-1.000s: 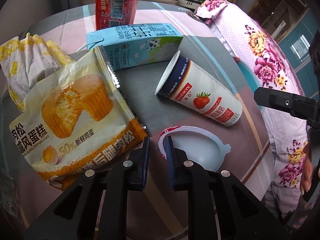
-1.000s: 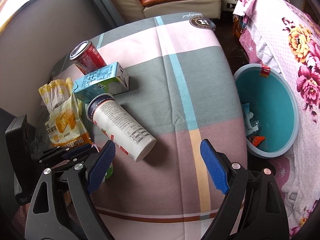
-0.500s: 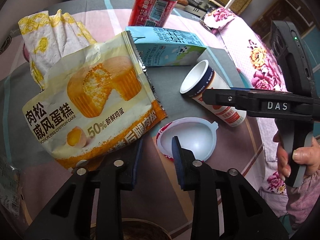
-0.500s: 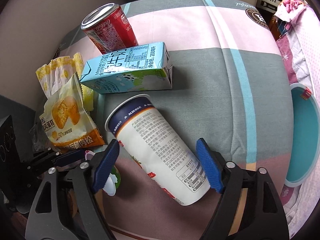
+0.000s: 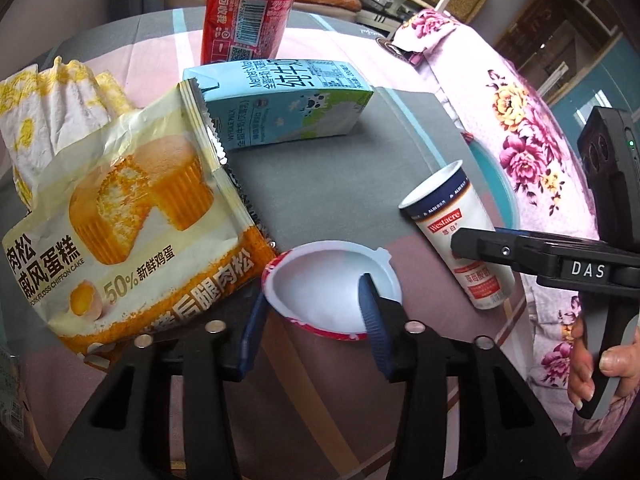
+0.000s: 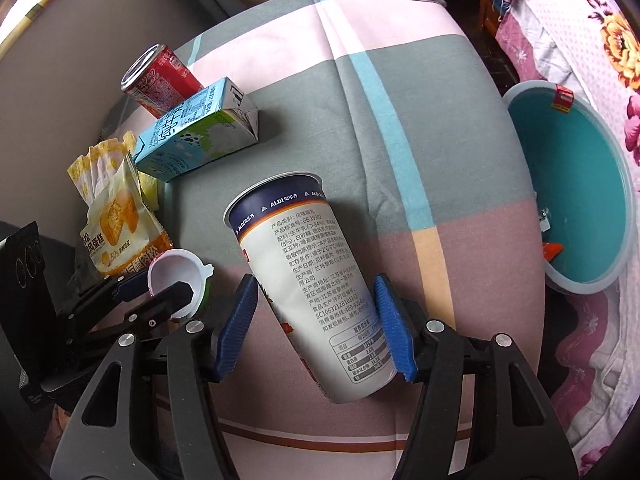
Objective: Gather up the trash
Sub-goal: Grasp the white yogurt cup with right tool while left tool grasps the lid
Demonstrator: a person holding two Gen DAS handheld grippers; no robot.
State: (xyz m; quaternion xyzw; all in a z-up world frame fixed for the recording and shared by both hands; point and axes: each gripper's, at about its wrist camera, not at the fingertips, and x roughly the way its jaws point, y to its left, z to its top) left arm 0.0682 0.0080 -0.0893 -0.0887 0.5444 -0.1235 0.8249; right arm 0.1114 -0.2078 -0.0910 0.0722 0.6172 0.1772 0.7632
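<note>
A white yogurt cup with a navy rim lies on its side on the striped tablecloth. My right gripper straddles its lower half. The jaws are closing, and the blue pads stand close beside the cup's walls without squeezing it. The cup's white lid, red underneath, sits between the closing jaws of my left gripper: one finger is over its hollow, the other outside its left rim. In the left wrist view the cup shows behind a right finger.
A cake wrapper, a crumpled yellow-white paper, a blue milk carton and a red can crowd the table's left. A teal bin stands off the right edge beside a floral cover. A hand grips the right handle.
My right gripper came down from high over the table and narrowed around the yogurt cup. My left gripper opened, moved forward over the lid and is narrowing again.
</note>
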